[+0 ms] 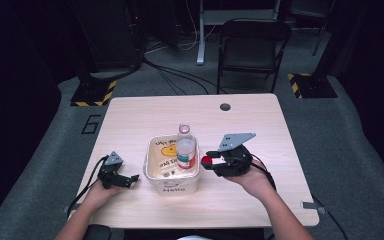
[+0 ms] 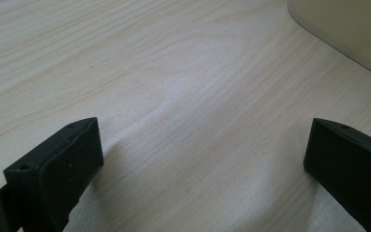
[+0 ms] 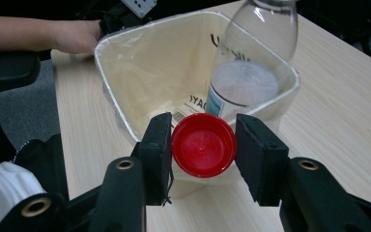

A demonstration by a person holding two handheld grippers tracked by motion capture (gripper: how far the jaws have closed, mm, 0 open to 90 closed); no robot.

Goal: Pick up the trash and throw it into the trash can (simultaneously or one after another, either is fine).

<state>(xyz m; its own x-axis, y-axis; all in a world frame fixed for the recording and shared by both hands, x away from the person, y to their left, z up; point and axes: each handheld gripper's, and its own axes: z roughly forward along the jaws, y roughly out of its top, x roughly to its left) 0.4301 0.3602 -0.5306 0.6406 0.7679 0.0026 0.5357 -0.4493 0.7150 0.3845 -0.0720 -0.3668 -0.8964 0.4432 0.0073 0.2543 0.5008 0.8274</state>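
So the red bottle cap (image 3: pixel 204 144) sits right between the jaws of the right gripper (image 3: pixel 203 147), clamped on both sides, flat top facing the camera in the right gripper view. From the high view it's a small red dot (image 1: pixel 206 160) at the tip of the right gripper (image 1: pixel 211 162), just beside the right rim of the tub.

Just past the cap is the cream plastic tub (image 3: pixel 125 72), a squarish one with rounded corners and some black print and a barcode sticker on the inside. In the high view the tub (image 1: pixel 152 172) has "Hello" on its near wall and a yellow cartoon print inside. Standing in the tub's corner nearest the right gripper is a clear plastic bottle (image 3: pixel 251 63), upright, no cap on its neck, blue-and-white label low down. The high view shows the bottle (image 1: pixel 185 147) poking well above the rim.

The right hand (image 1: pixel 252 177) holds its gripper low over the table (image 1: pixel 240 120), grey three-cornered plate on top.

On the far side of the tub, the left gripper (image 1: pixel 132 178) rests at table level, pointing toward the tub's left wall, close but apart from it. Its jaws are spread wide with nothing but bare wood grain between them in the left gripper view (image 2: pixel 203 159), and the tub's pale wall (image 2: pixel 348 34) curves in at the top right corner. The left hand (image 1: pixel 97 192) holds it from behind.

Beyond the table stands a dark folding chair (image 1: pixel 252 47), with cables across the grey floor.
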